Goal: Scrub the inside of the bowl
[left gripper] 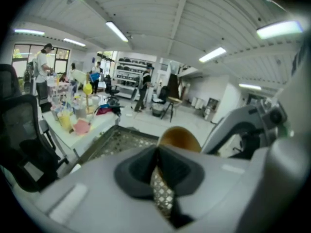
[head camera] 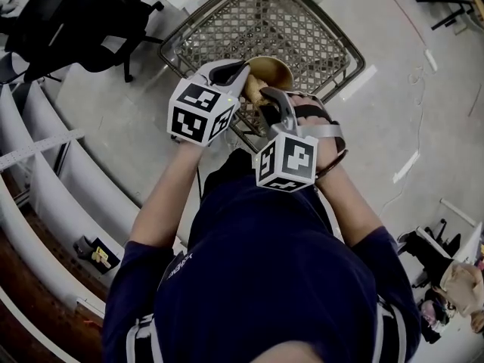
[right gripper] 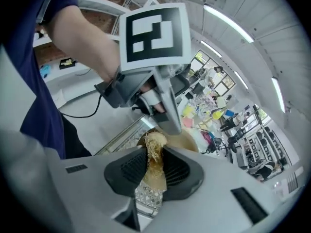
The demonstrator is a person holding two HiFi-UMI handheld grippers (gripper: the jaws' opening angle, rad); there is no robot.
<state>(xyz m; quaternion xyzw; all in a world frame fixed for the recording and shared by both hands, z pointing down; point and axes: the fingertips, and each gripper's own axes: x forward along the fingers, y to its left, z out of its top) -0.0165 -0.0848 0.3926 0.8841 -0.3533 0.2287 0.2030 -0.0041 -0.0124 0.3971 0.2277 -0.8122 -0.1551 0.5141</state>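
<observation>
Overhead, a person in a navy shirt (head camera: 280, 278) stands over a metal mesh basket (head camera: 227, 29) on a pale floor (head camera: 408, 104), working two hand-held grippers close together in front of the chest. The left gripper (left gripper: 156, 153) has its dark pads drawn almost together at the rim of a golden-brown bowl (head camera: 274, 68), which sits just past the tips and is held up over the near edge of the basket. The right gripper (right gripper: 152, 158) is clamped on a straw-coloured fibre scrubber (right gripper: 154, 141), whose frayed top pokes out above the ribbed pads and lies against the bowl. In the right gripper view, one grey finger of the left gripper comes down to the bowl's rim right beside the scrubber. Both marker cubes face the head camera, the left one (head camera: 200, 112) a little higher than the right one (head camera: 287, 161). A black office chair (head camera: 83, 13) stands at the upper left beside the basket, and curved white shelving (head camera: 45, 180) runs down the left side. Further back, the left gripper view shows a cluttered table (left gripper: 82, 125) under strip lights.
</observation>
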